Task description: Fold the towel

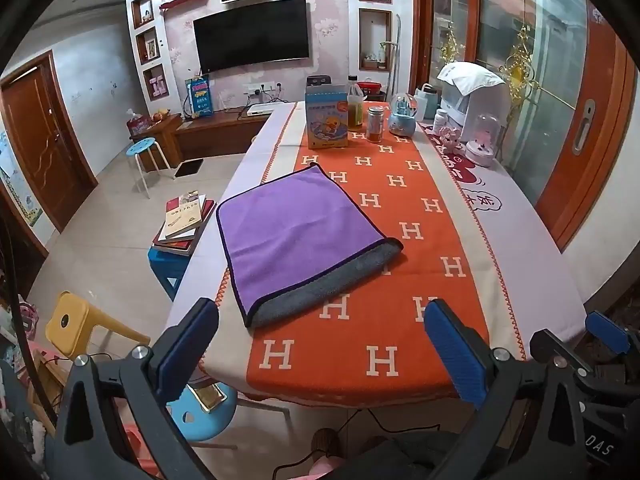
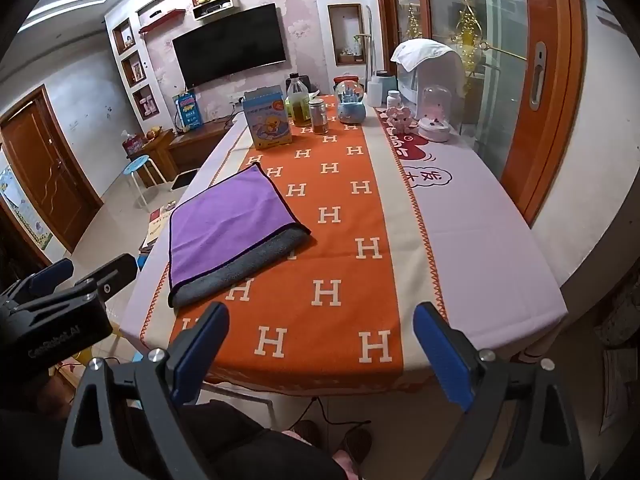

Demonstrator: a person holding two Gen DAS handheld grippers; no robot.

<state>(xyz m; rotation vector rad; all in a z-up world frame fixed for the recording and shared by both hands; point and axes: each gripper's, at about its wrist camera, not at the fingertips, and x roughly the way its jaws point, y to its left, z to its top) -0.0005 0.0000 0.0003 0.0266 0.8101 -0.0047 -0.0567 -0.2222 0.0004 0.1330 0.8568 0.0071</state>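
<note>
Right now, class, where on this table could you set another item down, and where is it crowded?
Free: the orange H-patterned runner right of the folded purple-and-grey towel, and the pale cloth along the right edge. Crowded: the far end, around the blue duck box and oil bottle.

orange runner [image 1: 400,216] | blue box [image 1: 326,120] | oil bottle [image 1: 355,102] | snow globe [image 1: 403,114] | TV [image 1: 252,34]
</note>
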